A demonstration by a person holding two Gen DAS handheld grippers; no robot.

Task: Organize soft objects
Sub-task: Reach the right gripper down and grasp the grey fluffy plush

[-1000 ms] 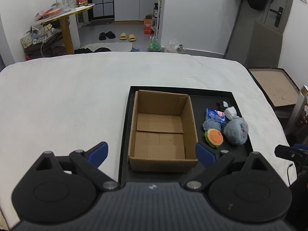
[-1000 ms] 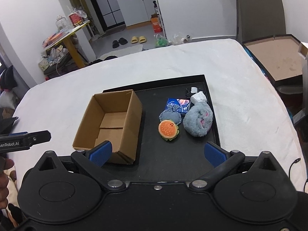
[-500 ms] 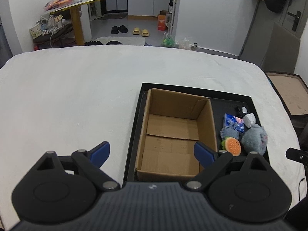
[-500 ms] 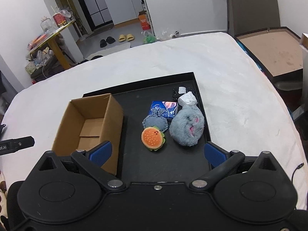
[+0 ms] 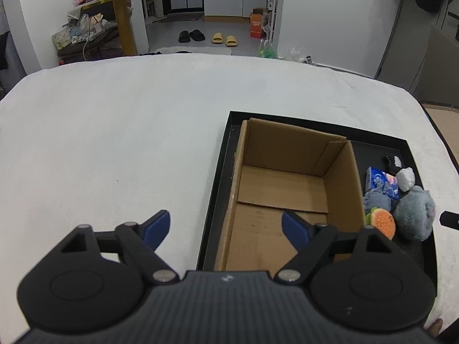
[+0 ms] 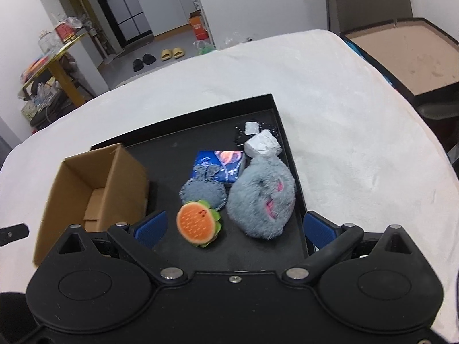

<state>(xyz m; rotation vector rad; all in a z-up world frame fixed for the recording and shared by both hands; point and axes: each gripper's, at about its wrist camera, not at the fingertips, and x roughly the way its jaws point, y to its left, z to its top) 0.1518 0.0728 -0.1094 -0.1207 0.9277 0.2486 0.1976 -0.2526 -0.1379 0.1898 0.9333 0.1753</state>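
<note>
An empty cardboard box [image 5: 287, 189] [image 6: 91, 189] stands in the left half of a black tray [image 5: 226, 149] [image 6: 258, 106]. Right of it lie a burger plush [image 6: 198, 223] [image 5: 381, 223], a big grey plush [image 6: 262, 197] [image 5: 414, 215], a small grey plush [image 6: 203, 190] and a blue packet [image 6: 226, 163]. My left gripper [image 5: 226, 228] straddles the box's near left wall, jaws closing, nothing pressed between them. My right gripper [image 6: 233, 226] hangs open over the burger plush and the big grey plush, both seen between its fingers.
A white crumpled lump [image 6: 262, 144] and a small dark item [image 6: 243, 134] sit at the tray's far right corner. The tray rests on a white fluffy cloth [image 5: 114, 132]. A brown board in a black frame [image 6: 401, 57] lies off the right edge.
Both grippers have come down and closer to the tray. The left one shifted left, so the box now sits right of centre, and its fingers stand a little narrower. The right one closed in on the plushes.
</note>
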